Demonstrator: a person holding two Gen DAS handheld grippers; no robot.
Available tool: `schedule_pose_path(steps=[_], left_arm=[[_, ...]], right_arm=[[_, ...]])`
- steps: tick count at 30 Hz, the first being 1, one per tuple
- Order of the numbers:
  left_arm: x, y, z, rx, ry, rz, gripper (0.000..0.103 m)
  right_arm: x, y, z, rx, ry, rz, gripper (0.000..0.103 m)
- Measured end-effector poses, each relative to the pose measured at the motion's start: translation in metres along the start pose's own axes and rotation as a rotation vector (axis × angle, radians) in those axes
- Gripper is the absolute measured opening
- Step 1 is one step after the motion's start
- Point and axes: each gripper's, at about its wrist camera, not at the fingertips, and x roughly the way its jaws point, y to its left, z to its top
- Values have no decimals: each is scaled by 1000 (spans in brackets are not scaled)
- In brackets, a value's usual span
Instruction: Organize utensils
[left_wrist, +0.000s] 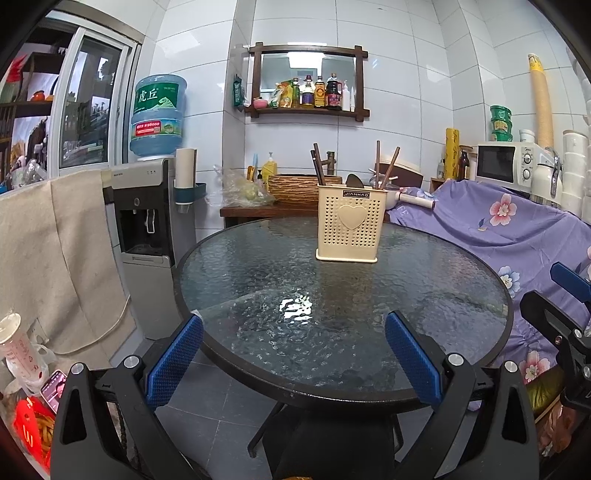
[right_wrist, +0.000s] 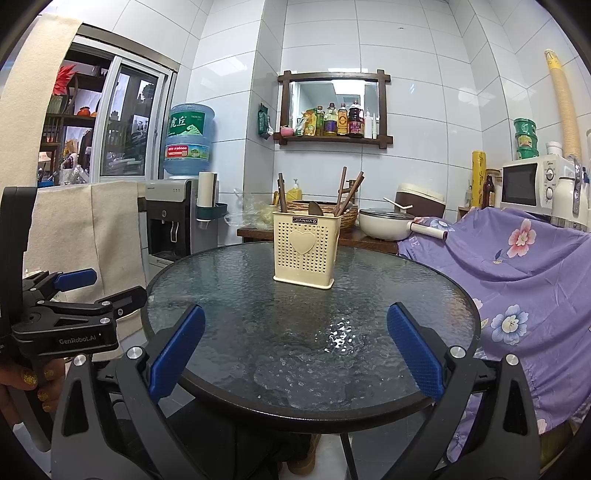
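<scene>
Tongs: left gripper (left_wrist: 293, 354) and right gripper (right_wrist: 295, 354) both spread wide, nothing between the blue pads, hovering at the near edge of the round glass table (right_wrist: 229, 295).
Holder: cream perforated utensil holder (right_wrist: 306, 251) stands upright toward the far side of the table, well apart from both grippers.
Contents: brown chopsticks (right_wrist: 341, 192) and a dark spoon (right_wrist: 315, 208) poke out.
Writing: "JIANHAO" on the holder; "GenRobot.AI" on the left gripper's body.
Surroundings: water dispenser (right_wrist: 170, 218) on the left, purple floral cloth (right_wrist: 517, 266) on the right.

Ahead of you, round glass table (left_wrist: 424, 266), water dispenser (left_wrist: 147, 221) with blue bottle (left_wrist: 158, 114), wall shelf of sauce bottles (left_wrist: 310, 92), white microwave (left_wrist: 506, 162), purple floral cloth (left_wrist: 517, 229), cream pan (right_wrist: 384, 223).
</scene>
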Motion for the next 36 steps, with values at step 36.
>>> schedule_pose_path(steps=[36], left_arm=[[0, -6, -1, 23, 2, -31, 97]], right_arm=[[-3, -8, 2, 7, 4, -14, 97]])
